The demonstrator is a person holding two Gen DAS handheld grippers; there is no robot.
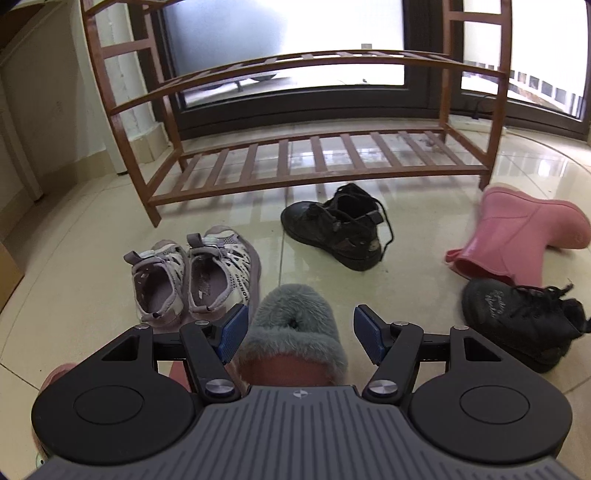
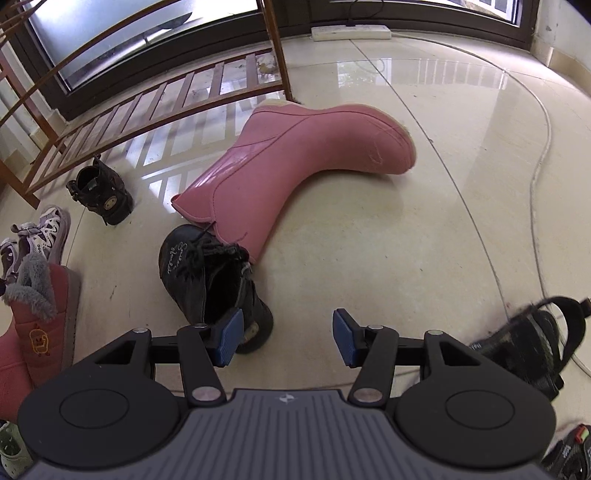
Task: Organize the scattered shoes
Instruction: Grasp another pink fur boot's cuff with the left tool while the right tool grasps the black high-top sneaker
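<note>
Shoes lie scattered on a tiled floor before an empty wooden shoe rack [image 1: 295,162]. My left gripper [image 1: 299,334] is open, its blue pads either side of a pink slipper with grey fur trim [image 1: 295,325], not touching it. A pair of pale sneakers [image 1: 188,273] stands to the left. A black boot [image 1: 332,229] stands ahead, another black boot [image 1: 517,317] at right, and a pink rain boot [image 1: 517,236] lies on its side. My right gripper [image 2: 284,338] is open and empty above bare floor, beside the nearer black boot [image 2: 210,280], with the pink rain boot [image 2: 295,162] ahead.
The rack [image 2: 129,107] stands against a glass door. A white cable [image 2: 535,177] and power strip [image 2: 351,32] lie on the floor at right. A black sandal [image 2: 528,343] lies right of my right gripper. The pink slipper [image 2: 40,314] and sneakers [image 2: 40,232] sit at far left.
</note>
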